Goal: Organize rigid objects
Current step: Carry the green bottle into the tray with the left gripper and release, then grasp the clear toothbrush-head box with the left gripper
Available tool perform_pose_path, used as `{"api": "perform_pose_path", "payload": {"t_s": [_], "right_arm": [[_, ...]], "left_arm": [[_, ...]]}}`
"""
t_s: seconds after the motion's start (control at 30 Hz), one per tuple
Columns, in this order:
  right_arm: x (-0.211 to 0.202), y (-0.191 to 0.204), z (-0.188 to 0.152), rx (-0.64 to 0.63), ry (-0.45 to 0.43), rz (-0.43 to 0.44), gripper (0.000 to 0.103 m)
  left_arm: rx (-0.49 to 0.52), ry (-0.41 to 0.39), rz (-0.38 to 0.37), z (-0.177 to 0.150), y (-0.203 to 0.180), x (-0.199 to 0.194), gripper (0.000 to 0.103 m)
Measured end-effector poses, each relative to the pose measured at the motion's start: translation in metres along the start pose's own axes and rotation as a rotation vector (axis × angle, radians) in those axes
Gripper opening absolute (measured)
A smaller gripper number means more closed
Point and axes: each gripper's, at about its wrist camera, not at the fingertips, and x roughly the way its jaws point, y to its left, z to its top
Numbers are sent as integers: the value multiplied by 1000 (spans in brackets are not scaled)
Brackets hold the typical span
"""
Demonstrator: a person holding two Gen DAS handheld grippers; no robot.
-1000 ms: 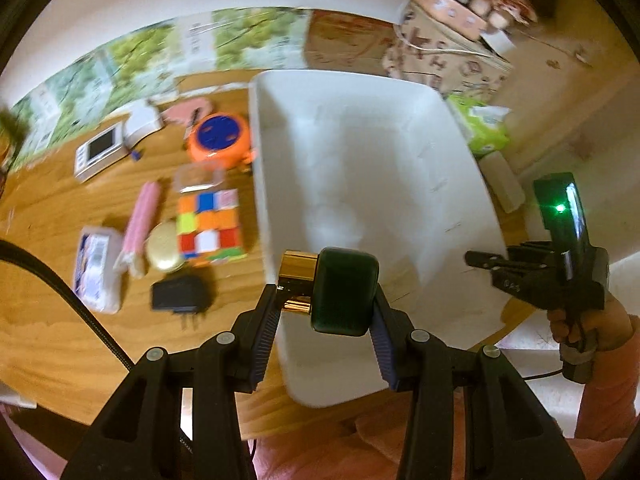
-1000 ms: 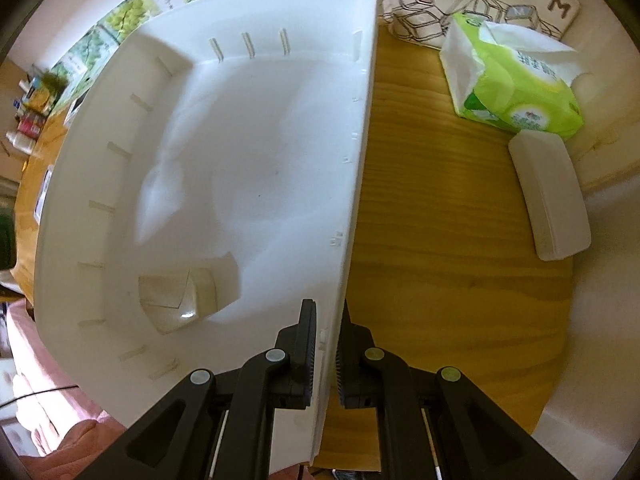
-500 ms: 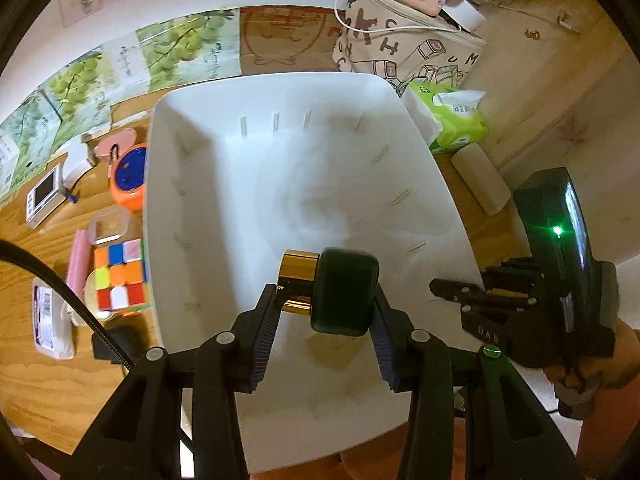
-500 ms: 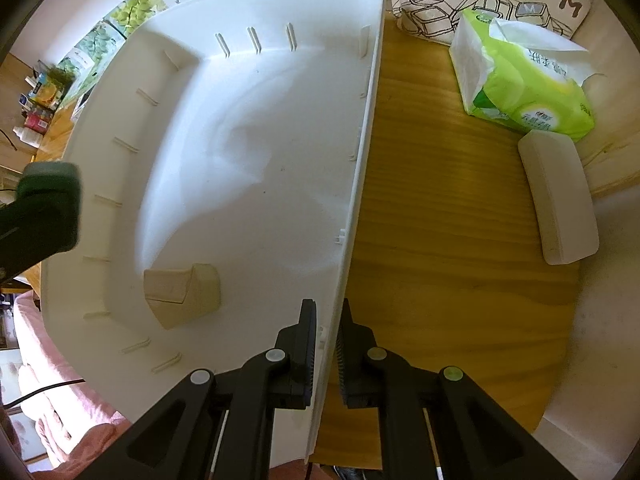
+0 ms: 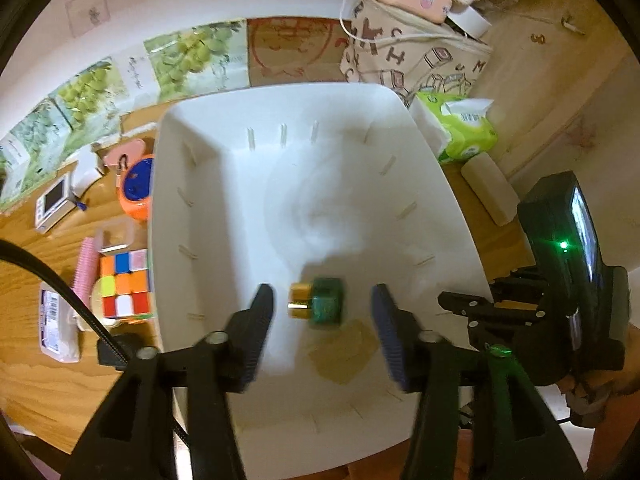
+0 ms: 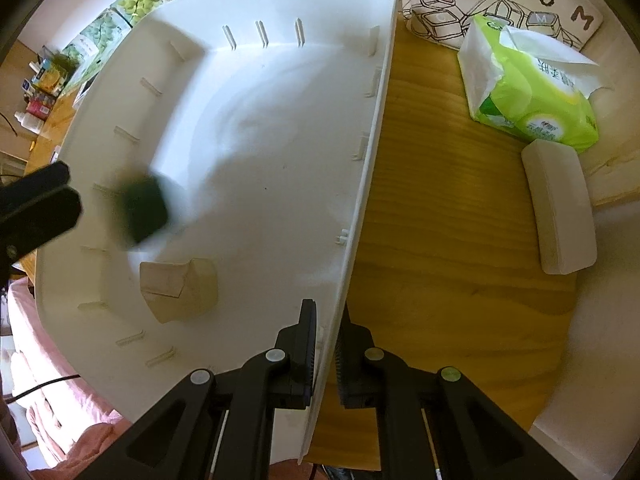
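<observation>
A dark green bottle with a gold cap (image 5: 326,306) shows blurred between the spread fingers of my left gripper (image 5: 322,296), whose jaws are opening; the pads are off it. It hangs just above the floor of the white bin (image 5: 224,184). The right wrist view shows the same bottle (image 6: 144,210) as a dark smear beside a left finger (image 6: 36,208). A small tan box (image 6: 180,290) lies in the bin near its front wall. My right gripper (image 6: 326,320) is shut on the bin's right rim (image 6: 372,152).
Left of the bin on the wooden table lie a colour cube (image 5: 126,284), an orange and blue round item (image 5: 138,188), a pink roll (image 5: 86,268) and a wrapped packet (image 5: 56,324). A green tissue pack (image 6: 528,92), a white case (image 6: 558,204) and a printed bag (image 5: 416,52) sit to the right.
The left gripper travelled over the bin holding the bottle, then its jaws spread and let the bottle go; it now sits lower inside the bin. The right gripper kept its hold on the rim.
</observation>
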Motion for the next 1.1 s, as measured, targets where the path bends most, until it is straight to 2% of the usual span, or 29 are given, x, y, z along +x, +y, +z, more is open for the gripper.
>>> {"api": "perform_pose_path", "payload": {"t_s": [0.03, 0.23, 0.67, 0.93, 1.1], "right_arm": [[0, 0, 0, -1, 2, 1, 9], [1, 4, 0, -8, 3, 0, 9], [2, -3, -2, 36, 0, 2, 7], [5, -4, 0, 47, 18, -26, 6], [6, 0, 2, 68, 33, -60, 6]], "left_arm": [[-11, -7, -4, 0, 3, -3, 66], [-82, -43, 32, -7, 28, -20, 75], [-217, -22, 168, -40, 121, -40, 75], [-219, 23, 225, -54, 172, -43, 75], [-222, 55, 225, -60, 202, -41, 76]]}}
